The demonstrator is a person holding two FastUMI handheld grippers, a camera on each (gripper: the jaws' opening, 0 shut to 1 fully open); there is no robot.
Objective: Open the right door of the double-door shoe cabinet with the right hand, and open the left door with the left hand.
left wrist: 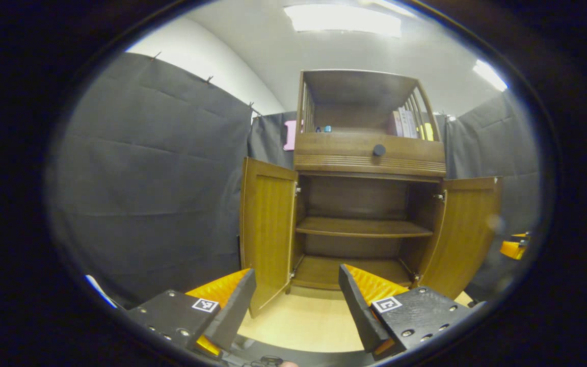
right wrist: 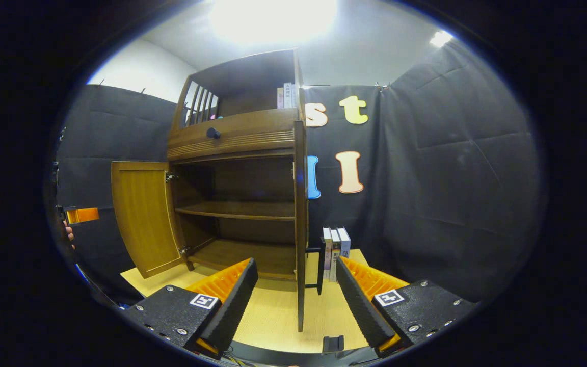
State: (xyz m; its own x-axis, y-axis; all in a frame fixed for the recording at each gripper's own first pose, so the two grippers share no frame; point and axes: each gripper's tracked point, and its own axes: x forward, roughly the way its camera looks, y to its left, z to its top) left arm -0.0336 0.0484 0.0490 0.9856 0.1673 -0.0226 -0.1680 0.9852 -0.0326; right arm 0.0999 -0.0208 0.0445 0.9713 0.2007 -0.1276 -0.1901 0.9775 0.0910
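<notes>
1. Wooden left door (left wrist: 268, 229) stands swung open, just beyond the left gripper (left wrist: 297, 300)'s spread, empty fingers.
2. Shoe cabinet (left wrist: 370, 153) stands ahead, shelves bare.
3. Right door (right wrist: 300, 219) hangs open, edge-on between the right gripper (right wrist: 296, 293)'s parted fingers, untouched.

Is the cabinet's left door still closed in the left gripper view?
No, the left door stands swung open, as does the right door, baring the cabinet's shelves.
</notes>
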